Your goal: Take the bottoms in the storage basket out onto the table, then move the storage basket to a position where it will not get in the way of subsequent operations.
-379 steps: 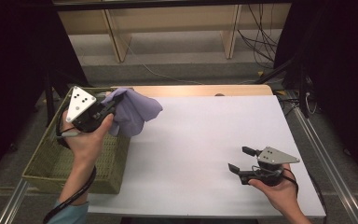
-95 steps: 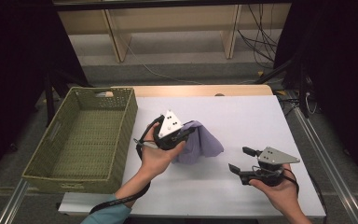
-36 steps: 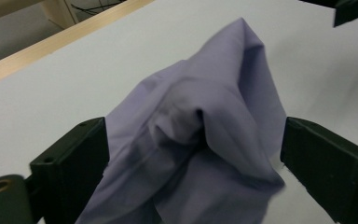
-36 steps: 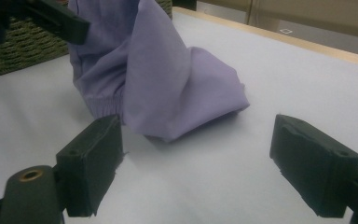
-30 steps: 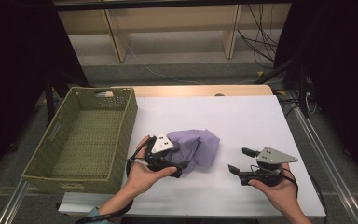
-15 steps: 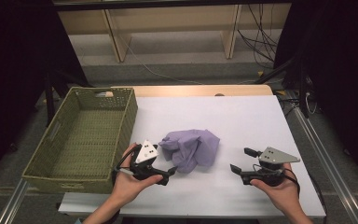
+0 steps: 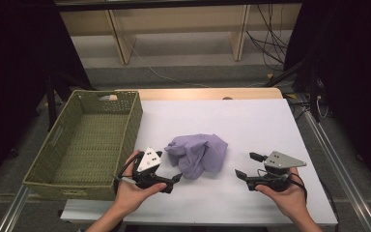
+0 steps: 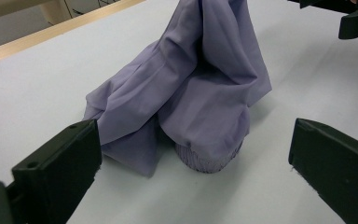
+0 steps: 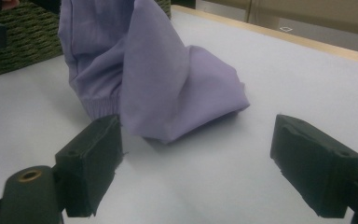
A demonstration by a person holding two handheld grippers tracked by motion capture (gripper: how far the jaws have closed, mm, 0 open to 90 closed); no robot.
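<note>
A crumpled purple garment point(image 7: 198, 153) lies in a heap on the white table point(image 7: 251, 125), between my two grippers. My left gripper point(image 7: 173, 178) rests just left of the heap, open, its jaws wide apart with the garment point(image 8: 191, 98) lying a little beyond them. My right gripper point(image 7: 245, 166) rests to the right of the heap, open too, and the garment point(image 9: 154, 79) lies a short way ahead of its jaws. A ribbed cuff shows at the garment's near edge. Neither gripper touches the cloth.
An empty green woven basket point(image 7: 84, 140) stands on the left, partly off the table's left edge. A wooden strip point(image 7: 207, 93) runs along the table's far edge. Cables and wooden legs lie on the floor beyond.
My left gripper carried the garment from the basket to the table's middle, let go of it, and has drawn back toward the near left. My right gripper has stayed in place.
</note>
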